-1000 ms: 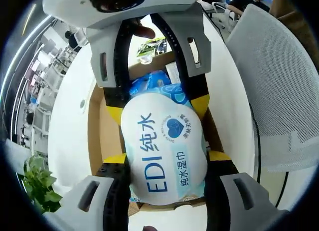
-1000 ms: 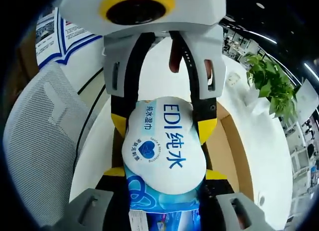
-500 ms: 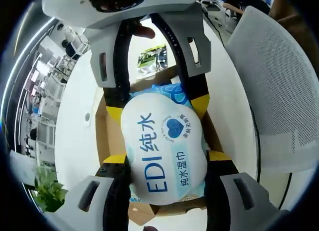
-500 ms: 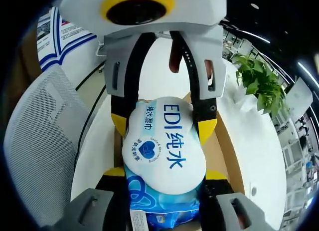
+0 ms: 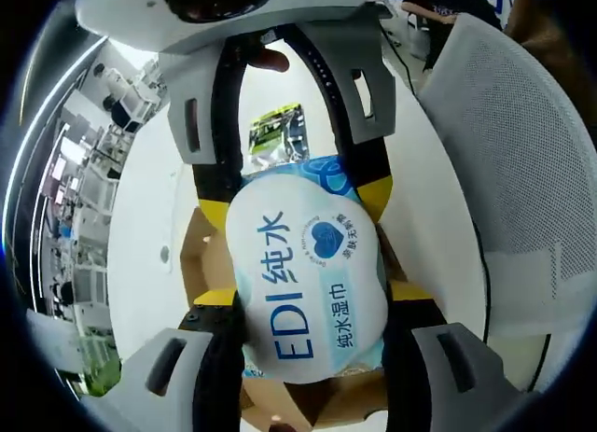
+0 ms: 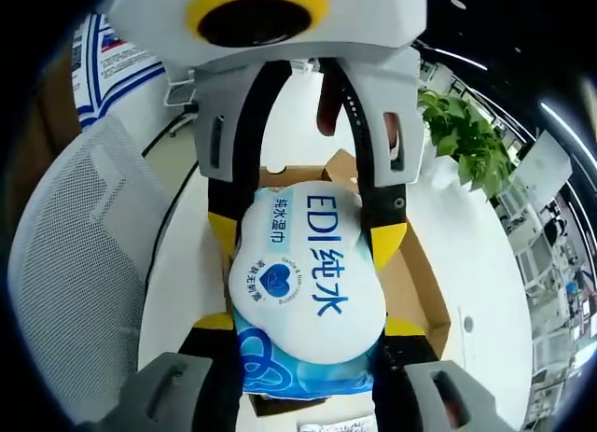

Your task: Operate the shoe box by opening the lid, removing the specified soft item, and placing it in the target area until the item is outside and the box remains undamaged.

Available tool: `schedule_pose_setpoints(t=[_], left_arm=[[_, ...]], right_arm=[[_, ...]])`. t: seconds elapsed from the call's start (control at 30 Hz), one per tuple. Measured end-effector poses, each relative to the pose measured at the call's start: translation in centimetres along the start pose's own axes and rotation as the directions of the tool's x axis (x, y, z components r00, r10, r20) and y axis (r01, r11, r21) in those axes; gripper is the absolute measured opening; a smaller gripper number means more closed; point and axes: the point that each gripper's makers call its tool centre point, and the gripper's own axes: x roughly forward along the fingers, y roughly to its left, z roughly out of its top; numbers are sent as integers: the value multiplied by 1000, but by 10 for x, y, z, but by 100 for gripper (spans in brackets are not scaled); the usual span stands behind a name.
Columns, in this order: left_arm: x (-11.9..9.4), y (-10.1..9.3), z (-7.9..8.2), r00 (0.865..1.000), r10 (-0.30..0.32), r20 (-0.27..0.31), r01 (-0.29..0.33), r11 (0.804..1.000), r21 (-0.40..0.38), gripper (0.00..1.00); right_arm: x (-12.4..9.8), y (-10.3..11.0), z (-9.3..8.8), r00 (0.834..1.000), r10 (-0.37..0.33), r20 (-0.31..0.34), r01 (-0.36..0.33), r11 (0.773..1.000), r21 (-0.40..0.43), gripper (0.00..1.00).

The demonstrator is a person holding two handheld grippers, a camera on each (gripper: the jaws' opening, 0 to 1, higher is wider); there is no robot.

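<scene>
Both grippers pinch one soft pack of wet wipes from opposite ends. In the left gripper view the left gripper (image 5: 303, 297) has its black jaws with yellow tips pressed against the sides of the wet wipes pack (image 5: 306, 273), while the right gripper (image 5: 289, 161) reaches in from the top of the view and clamps the far end. In the right gripper view the same hold is seen from the other side, the right gripper (image 6: 308, 320) closed on the near end of the pack

The pack hangs in the air above the open cardboard shoe box (image 6: 415, 283), which sits on a white table (image 6: 485, 292); its brown flaps show below and around the pack, so the item appears to be out of the box. The step in hand looks like the carry to the target area. The next move calls for both grippers travelling together, keeping an even squeeze, then lowering the pack onto the table clear of the box

The white label reads "EDI" with the Chinese characters "纯水" and "纯水湿巾", beside a blue heart logo. A green printed packet (image 5: 277, 133) lies on the table beyond the box; its writing is too small to read. A white mesh chair (image 5: 522, 161) stands beside the table
</scene>
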Motion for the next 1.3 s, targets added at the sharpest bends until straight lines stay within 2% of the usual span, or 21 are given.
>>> schedule_pose_setpoints(t=[0.6, 1.3], left_arm=[[31, 4, 59, 999, -44, 24, 42, 995, 91, 59], [64, 10, 115, 994, -94, 60, 84, 985, 150, 58]], right_arm=[[-35, 4, -55, 999, -45, -25, 47, 996, 82, 52], [-66, 2, -112, 997, -59, -53, 66, 987, 147, 52]])
